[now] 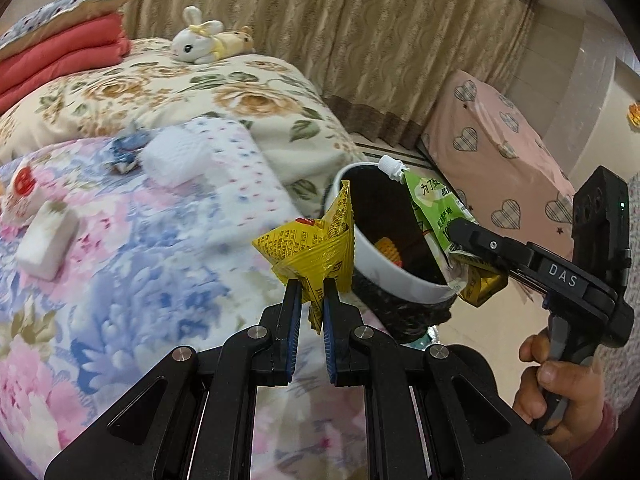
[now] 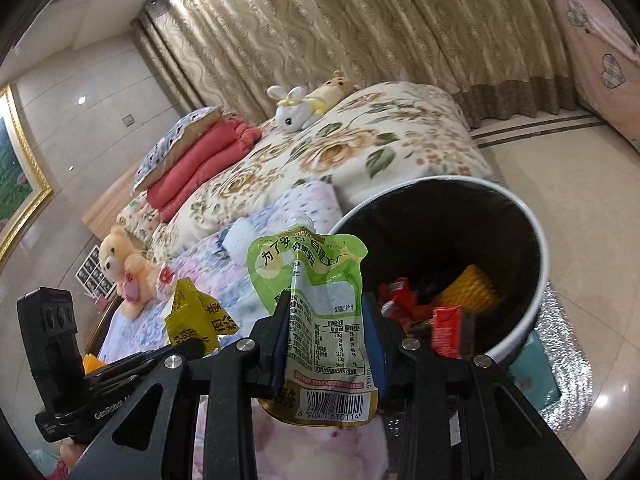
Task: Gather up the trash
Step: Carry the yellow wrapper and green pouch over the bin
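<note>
Risk, drop short: yellow wrapper (image 1: pixel 316 248) hangs outside the near rim of the bin (image 1: pixel 404 276), above the bed edge. Let go there, it would likely fall on the quilt (image 1: pixel 132 240) or the floor, not inside.

Risk, snag: green pouch (image 2: pixel 316 312) is tall, spout uppermost. Its lower end could catch on the bin's rim and tip the bin, which stands on the floor against the bed's corner.

Risk, collision: both grippers crowd the same opening. They may knock each other.

Left gripper (image 1: pixel 312 296): jaws nearly shut, clamped on the wrapper's lower corner.

Right gripper (image 2: pixel 328 336): jaws closed on the pouch's middle, barcode end hanging below the pads.

Bin contents: red carton, yellow piece, other scraps.

Remaining on quilt: white packets (image 1: pixel 46 240), blue scrap (image 1: pixel 124 152); appear uncollected.
</note>
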The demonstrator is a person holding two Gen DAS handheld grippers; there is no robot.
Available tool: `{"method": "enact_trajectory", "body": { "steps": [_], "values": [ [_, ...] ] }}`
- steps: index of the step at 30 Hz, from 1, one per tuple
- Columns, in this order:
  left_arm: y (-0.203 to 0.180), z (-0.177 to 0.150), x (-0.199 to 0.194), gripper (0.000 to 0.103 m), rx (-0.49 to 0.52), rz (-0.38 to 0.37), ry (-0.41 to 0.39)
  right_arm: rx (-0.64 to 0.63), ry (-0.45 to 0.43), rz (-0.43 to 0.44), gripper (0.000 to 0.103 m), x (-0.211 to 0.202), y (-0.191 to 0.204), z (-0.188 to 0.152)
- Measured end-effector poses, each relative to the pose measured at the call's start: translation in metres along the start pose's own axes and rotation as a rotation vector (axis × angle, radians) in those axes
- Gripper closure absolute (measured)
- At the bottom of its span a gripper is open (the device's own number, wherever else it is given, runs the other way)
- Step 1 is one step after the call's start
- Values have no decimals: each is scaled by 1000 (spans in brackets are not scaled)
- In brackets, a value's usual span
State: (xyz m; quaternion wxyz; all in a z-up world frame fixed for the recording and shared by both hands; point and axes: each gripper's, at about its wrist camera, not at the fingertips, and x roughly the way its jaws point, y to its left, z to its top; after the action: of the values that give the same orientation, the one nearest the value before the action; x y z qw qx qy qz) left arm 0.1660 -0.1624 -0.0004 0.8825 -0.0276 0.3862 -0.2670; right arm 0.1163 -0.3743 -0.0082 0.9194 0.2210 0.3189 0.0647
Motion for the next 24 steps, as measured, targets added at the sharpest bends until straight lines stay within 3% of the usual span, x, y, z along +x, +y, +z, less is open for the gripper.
{"method": "enact_trajectory", "body": {
  "steps": [24],
  "values": [
    [-57,29,33,94,104,-37,28,49,-31,-79,70,-8,-49,20]
  ]
}}
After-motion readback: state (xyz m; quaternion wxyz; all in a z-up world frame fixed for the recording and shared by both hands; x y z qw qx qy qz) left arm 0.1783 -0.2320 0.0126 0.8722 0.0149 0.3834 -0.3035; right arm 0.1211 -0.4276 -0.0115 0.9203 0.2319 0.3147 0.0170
